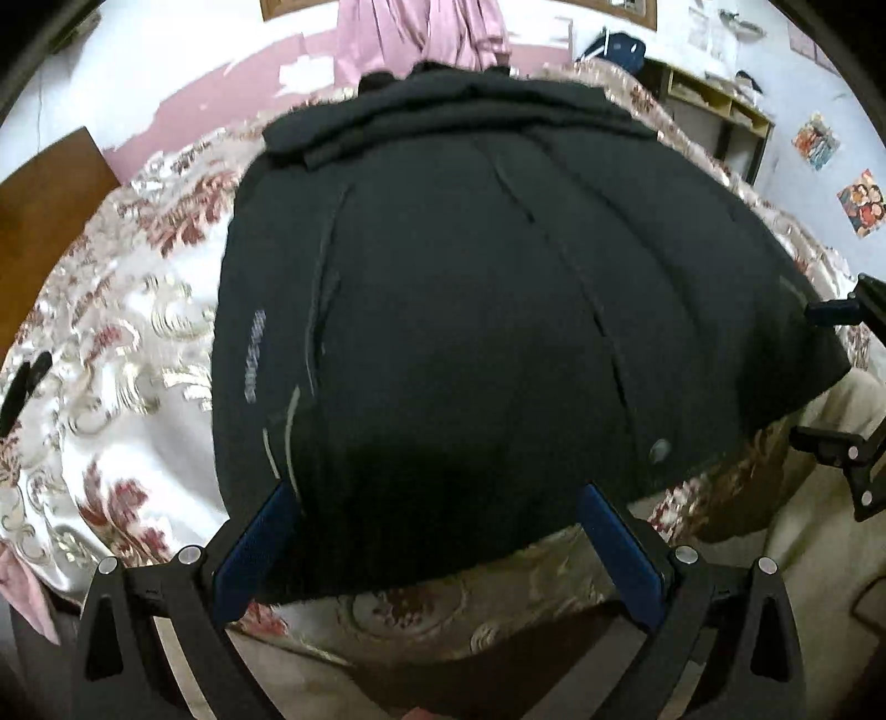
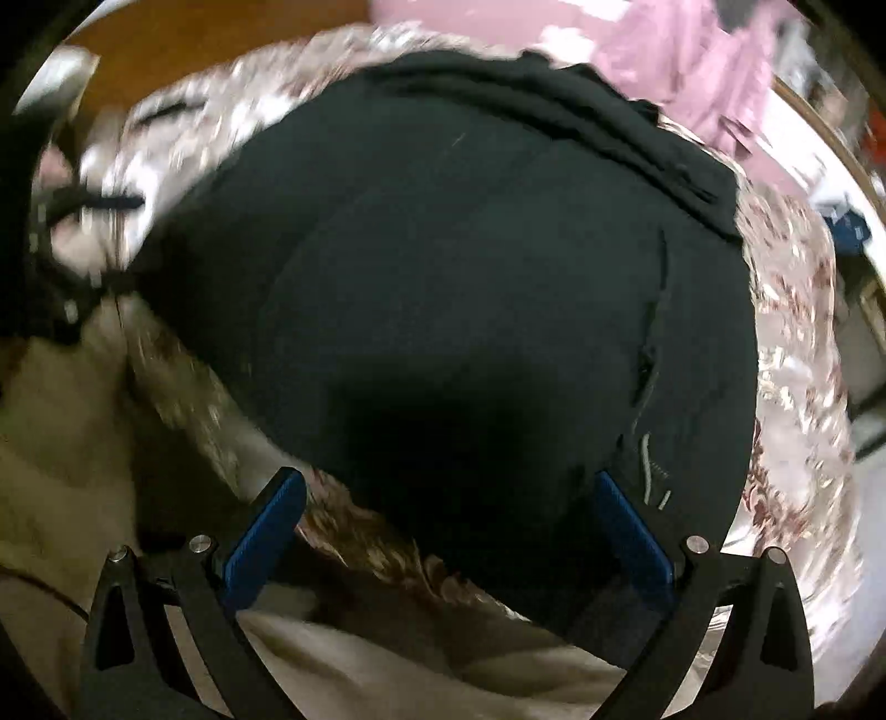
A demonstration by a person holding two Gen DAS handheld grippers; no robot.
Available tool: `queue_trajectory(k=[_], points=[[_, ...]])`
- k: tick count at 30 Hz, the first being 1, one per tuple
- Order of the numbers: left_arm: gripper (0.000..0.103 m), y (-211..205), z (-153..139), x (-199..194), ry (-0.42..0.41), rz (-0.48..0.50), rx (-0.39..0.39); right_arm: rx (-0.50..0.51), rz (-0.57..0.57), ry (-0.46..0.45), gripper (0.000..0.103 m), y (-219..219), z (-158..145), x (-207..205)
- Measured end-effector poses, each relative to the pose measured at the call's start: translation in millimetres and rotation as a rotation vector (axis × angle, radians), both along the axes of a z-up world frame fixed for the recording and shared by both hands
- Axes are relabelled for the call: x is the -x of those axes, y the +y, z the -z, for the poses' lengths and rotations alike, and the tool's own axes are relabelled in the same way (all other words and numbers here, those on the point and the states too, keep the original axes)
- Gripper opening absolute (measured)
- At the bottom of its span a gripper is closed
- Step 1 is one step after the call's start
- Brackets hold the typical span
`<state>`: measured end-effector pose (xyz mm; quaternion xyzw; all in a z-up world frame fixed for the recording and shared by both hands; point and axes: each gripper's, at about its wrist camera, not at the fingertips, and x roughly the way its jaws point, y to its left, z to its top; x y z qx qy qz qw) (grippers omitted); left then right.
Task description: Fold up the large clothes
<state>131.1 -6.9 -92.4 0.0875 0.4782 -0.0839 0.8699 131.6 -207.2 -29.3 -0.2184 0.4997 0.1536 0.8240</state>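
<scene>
On the floral satin bedspread the large black fabric garment lies flat, far end already doubled over. Left gripper and right gripper both gape wide at its near hem, gripping nothing. Remaining folds not yet done.

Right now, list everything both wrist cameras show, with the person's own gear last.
Large black fabric garment: one, black with grey piping and a grey logo, lying spread on the bed, far end folded over.
Floral satin bedspread: one, cream with red and gold flowers, under the garment.
Pink curtain: one, pink, hanging beyond the bed.
Wooden shelf unit: one, light wood, far right by the wall.
Colourful wall pictures: two, multicoloured, on the right wall.
Brown wooden panel: one, brown, left of the bed.
Left tongs: one, black with blue pads, open over the garment's near edge.
Right tongs: one, black with blue pads, open at the garment's near edge.
</scene>
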Motion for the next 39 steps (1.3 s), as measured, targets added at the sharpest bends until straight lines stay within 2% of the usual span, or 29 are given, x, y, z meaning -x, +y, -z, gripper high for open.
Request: queue_trajectory(k=[4, 7, 13, 18, 22, 25, 30, 34, 36, 39], points=[[0.103, -1.9, 12.2, -1.7, 0.045, -0.014, -0.038, 0.062, -0.041, 0.046, 0.101, 10.1, 14.9, 6.2], [0.103, -4.1, 17.3, -1.8, 0.053, -0.026, -0.066, 0.092, -0.013, 0.064, 0.101, 9.7, 23.6, 2.4], [0.103, 1.9, 16.9, -3.3, 0.057, -0.046, -0.043, 0.163, 0.013, 0.054, 0.101, 14.8, 33.7, 0.0], [0.103, 7.8, 19.2, -5.4, 0.073, -0.065, -0.005, 0.345, -0.026, 0.021, 0.101, 35.6, 58.4, 10.7], [0.103, 7.1, 22.8, -6.0, 0.091, -0.061, -0.002, 0.409, -0.021, -0.003, 0.101, 46.4, 65.3, 16.2], [0.103, 5.5, 22.3, -5.4, 0.089, -0.053, -0.007, 0.399, 0.023, -0.040, 0.101, 46.4, 61.6, 14.9], [0.103, -3.1, 19.2, 0.0, 0.068, -0.013, -0.023, 0.299, 0.064, -0.106, 0.101, 42.2, 41.7, 26.5], [0.103, -23.1, 10.1, 15.5, 0.014, 0.131, -0.013, 0.186, 0.085, -0.196, 0.101, 36.5, 19.0, 40.6], [0.103, -35.4, 11.2, 20.3, 0.005, 0.189, -0.048, 0.130, 0.105, -0.209, 0.101, 28.6, 13.6, 47.7], [0.103, -49.6, 27.8, 18.8, 0.045, 0.226, -0.147, 0.091, 0.118, -0.210, 0.101, 19.5, 13.3, 42.5]])
